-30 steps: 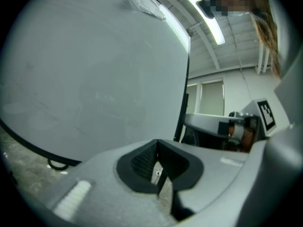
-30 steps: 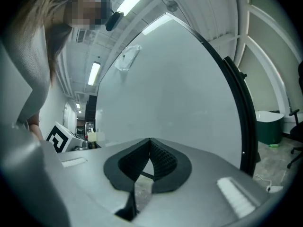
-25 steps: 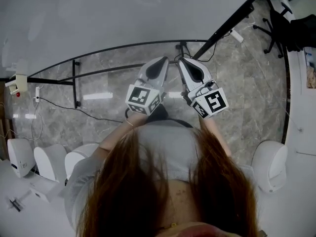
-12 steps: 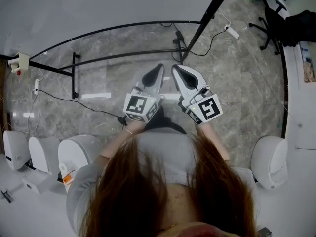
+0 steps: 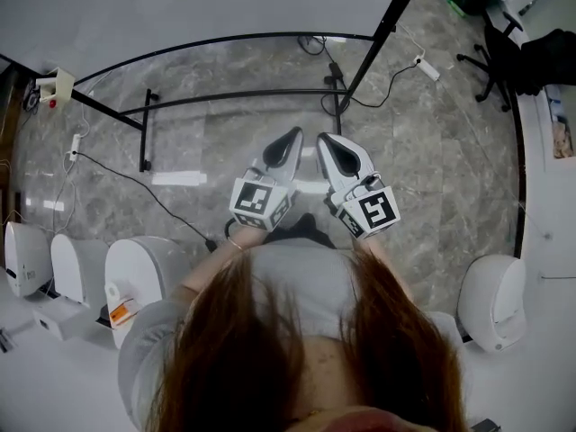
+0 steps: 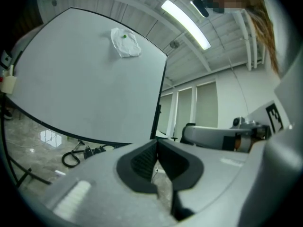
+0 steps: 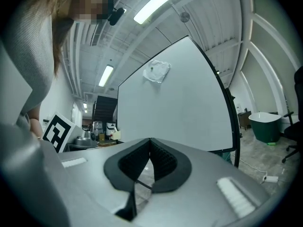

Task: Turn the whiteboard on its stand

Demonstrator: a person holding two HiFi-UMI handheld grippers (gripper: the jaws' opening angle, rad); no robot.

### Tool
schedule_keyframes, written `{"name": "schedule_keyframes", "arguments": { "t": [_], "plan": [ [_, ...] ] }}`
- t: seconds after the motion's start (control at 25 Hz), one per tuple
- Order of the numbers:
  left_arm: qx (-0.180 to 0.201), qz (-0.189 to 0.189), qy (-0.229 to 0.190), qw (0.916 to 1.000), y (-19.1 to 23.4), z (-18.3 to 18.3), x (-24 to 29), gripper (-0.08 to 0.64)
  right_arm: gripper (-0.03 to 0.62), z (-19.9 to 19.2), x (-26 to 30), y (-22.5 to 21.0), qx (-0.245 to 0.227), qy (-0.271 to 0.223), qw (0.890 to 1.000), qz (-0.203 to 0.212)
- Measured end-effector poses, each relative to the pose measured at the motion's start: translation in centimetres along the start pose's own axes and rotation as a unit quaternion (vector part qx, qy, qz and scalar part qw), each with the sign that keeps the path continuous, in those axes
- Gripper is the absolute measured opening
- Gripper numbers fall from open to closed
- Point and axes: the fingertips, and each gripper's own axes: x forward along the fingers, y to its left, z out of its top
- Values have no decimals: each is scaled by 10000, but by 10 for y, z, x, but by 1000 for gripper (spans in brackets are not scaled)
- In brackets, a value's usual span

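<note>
Well short of the board, both jaws shut

The whiteboard was seen ahead of the left gripper and the right gripper, and it was touched by neither. Both pairs of jaws were pressed together, with nothing held between them. For a clean turn, it was judged that the grippers should be set against one side edge of the board. The push should then be kept slow and even, so that the stand under the board was not dragged or tipped. The board's top and its pivot were cut off in the head view. A pale crumpled thing high on the board could not be identified.
</note>
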Motion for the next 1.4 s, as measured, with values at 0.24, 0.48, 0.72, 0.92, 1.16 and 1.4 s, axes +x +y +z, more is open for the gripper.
{"name": "schedule_keyframes", "arguments": {
  "t": [0.24, 0.48, 0.72, 0.92, 1.16, 1.4],
  "plan": [
    [-64, 36, -28, 10000, 7, 3, -25, 3, -5, -2, 14, 31, 89, -37, 9999, 105],
    [-23, 36, -178, 9998, 13, 12, -35, 3, -2, 3, 16, 48, -78, -66, 9999, 105],
    [21, 18, -245, 9997, 13, 17, -37, 3, 3, 10, 15, 45, -275, -89, 9996, -4],
    [32, 29, -259, 9997, 12, 18, -38, 3, 3, 14, 13, 45, -275, -158, 9995, 6],
    [59, 32, -261, 9996, 10, 19, -36, 2, 3, 15, 12, 43, -294, -180, 9994, 21],
    [48, 46, -279, 9996, 12, 20, -32, 3, 3, 18, 15, 42, -343, -185, 9992, 45]
  ]
}}
